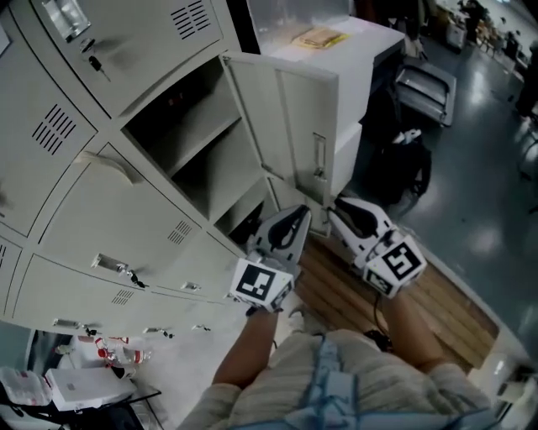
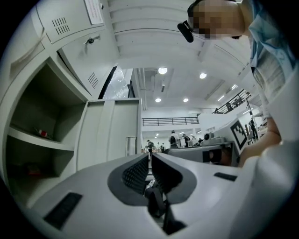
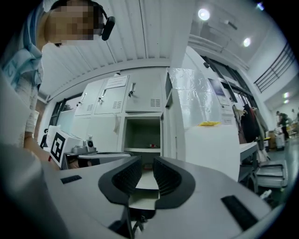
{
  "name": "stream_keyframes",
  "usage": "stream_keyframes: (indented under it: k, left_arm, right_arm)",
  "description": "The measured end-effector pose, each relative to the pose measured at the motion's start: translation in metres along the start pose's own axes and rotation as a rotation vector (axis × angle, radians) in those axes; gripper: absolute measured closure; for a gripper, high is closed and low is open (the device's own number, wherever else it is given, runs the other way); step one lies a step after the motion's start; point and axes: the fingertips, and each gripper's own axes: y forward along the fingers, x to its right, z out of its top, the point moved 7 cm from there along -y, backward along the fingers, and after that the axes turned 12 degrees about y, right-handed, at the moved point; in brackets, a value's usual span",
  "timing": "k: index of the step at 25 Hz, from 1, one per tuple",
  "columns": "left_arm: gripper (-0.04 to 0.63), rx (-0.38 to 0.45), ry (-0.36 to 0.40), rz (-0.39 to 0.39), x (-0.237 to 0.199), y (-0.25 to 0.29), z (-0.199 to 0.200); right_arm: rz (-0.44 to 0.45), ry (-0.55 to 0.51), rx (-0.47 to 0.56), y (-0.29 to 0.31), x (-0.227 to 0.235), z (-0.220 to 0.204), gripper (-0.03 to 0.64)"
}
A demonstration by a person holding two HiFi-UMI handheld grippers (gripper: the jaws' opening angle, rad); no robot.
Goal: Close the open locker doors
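One locker door (image 1: 284, 113) stands wide open, swung out to the right of its compartment; the neighbouring doors look closed. Both tools wait low, near its bottom edge, probably so that one can push it shut. The left gripper (image 2: 150, 161) has its jaws almost together, and the right gripper (image 3: 148, 165) has them a little apart; both hold nothing. The paper sheet (image 2: 95, 10) on an upper door is unreadable.

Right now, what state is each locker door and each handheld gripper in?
Pale grey metal locker door: swung wide open.
Neighbouring pale grey locker doors: closed.
Left gripper: jaws closed to a sliver, nothing between.
Right gripper: jaws slightly apart, empty.
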Motion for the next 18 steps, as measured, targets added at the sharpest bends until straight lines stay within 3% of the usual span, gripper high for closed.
stream_keyframes:
  k: [18]
  left_arm:
    - [0.591, 0.024, -0.018, -0.192, -0.024, 0.038, -0.029]
  right_arm:
    - [-0.108, 0.027, 0.000, 0.033, 0.058, -0.005, 0.554]
